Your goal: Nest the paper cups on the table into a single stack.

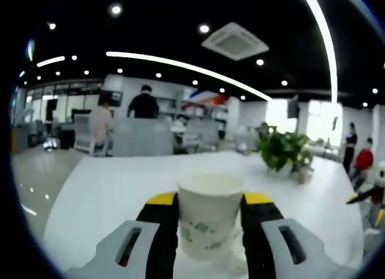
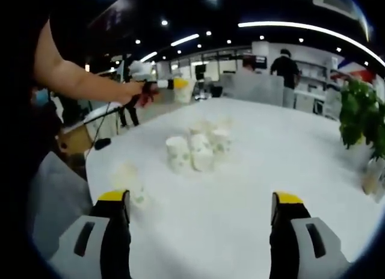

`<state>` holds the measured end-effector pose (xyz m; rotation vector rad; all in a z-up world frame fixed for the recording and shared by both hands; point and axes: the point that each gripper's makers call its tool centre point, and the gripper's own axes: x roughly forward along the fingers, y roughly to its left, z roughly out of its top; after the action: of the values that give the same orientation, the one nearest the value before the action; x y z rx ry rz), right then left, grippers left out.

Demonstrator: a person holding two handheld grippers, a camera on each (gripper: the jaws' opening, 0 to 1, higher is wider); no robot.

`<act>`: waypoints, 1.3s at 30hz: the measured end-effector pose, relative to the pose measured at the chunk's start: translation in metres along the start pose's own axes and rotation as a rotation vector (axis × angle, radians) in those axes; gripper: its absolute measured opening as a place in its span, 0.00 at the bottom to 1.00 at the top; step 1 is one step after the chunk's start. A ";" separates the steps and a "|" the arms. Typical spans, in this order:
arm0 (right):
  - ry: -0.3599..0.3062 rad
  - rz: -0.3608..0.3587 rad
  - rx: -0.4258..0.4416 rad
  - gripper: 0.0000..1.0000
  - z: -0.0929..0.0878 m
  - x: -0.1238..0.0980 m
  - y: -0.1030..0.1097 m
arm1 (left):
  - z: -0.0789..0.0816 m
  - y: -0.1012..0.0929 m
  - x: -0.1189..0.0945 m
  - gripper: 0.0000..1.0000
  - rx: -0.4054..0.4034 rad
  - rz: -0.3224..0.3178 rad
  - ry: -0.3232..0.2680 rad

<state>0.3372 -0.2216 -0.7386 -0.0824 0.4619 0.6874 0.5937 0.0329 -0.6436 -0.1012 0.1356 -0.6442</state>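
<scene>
The white table [image 2: 289, 159] carries everything you need, and the loose paper cups [image 2: 198, 148] stand bunched near its middle, with one blurred cup [image 2: 129, 183] apart from them, close to your right gripper's left jaw. A potted plant [image 2: 360, 113] sits at the table's far edge, well clear of the cups. Your left gripper [image 1: 209, 216] has its jaws clamped on the sides of a paper cup [image 1: 209, 216], mouth up; in the right gripper view you can see that cup held up in the air beyond the table's far-left edge [image 2: 182, 89], presumably lifted so it can come down over or into another. Your right gripper [image 2: 201, 216] has its jaws wide apart with nothing between them, low over the table, seemingly ready to take a cup from the cluster ahead.
</scene>
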 end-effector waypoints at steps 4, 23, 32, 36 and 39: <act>-0.008 -0.012 -0.015 1.00 0.003 0.001 -0.002 | 0.004 -0.004 -0.001 0.38 -0.009 -0.012 -0.013; -0.046 -0.014 -0.056 1.00 0.012 0.000 0.001 | 0.014 -0.046 -0.007 0.36 -0.016 -0.083 -0.049; -0.050 -0.007 -0.057 1.00 0.014 -0.002 0.005 | 0.015 -0.072 -0.015 0.36 -0.010 -0.110 -0.059; -0.052 -0.001 -0.057 1.00 0.016 -0.002 0.007 | 0.015 -0.076 -0.017 0.36 0.019 -0.085 -0.070; -0.052 0.001 -0.051 1.00 0.017 -0.001 0.007 | 0.015 -0.083 -0.021 0.36 0.024 -0.081 -0.080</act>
<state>0.3383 -0.2129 -0.7220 -0.1119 0.3943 0.7004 0.5304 -0.0198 -0.6158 -0.1101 0.0464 -0.7209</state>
